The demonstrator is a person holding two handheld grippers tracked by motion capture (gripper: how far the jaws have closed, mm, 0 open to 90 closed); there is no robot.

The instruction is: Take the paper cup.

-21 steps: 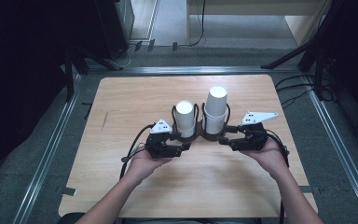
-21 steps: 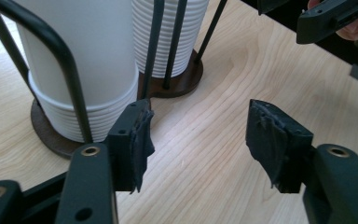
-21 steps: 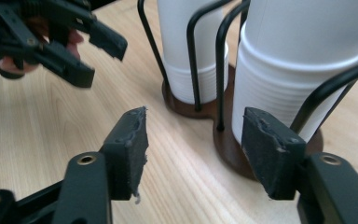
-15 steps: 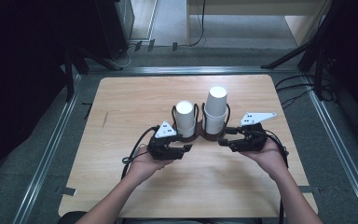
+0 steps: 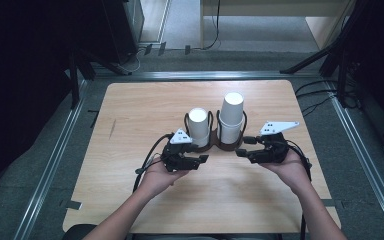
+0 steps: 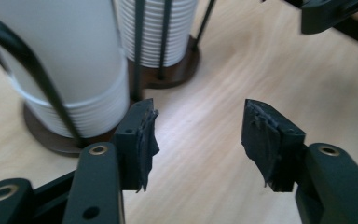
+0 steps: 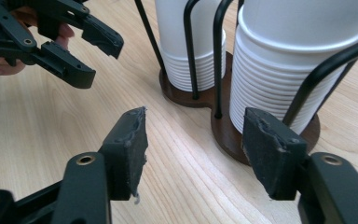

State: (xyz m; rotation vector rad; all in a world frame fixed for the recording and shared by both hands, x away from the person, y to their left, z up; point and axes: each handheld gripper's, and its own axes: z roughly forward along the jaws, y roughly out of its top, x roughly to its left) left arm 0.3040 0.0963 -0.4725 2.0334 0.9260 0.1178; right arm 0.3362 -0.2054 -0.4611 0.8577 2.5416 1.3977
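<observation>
Pale wooden table [image 5: 130,200] across the middle of the high view, dark floor all round. Near its centre, upright, a wire rack [image 5: 214,145] on a brown double base, carrying two stacks of white cups turned bottom up: short stack [image 5: 198,127] on the left, tall stack [image 5: 231,117] on the right, just beside each other, each ringed by black wire loops. On the near side of the rack, two hands, one gripper apiece. Left hand [image 5: 162,175] with the left gripper [image 5: 200,161] just in front of the short stack, jaws pointing right, parted fairly wide, nothing between the pads; in the left gripper view, bare wood in the gap, the rack's base close behind the left pad, touching or not impossible to tell. Right hand [image 5: 292,170] with the right gripper [image 5: 243,146] near the tall stack's foot, jaws pointing left, likewise parted and empty; in the right gripper view, wood grain in the gap, right pad in front of the brown base. Gripper tips facing each other, apart.
</observation>
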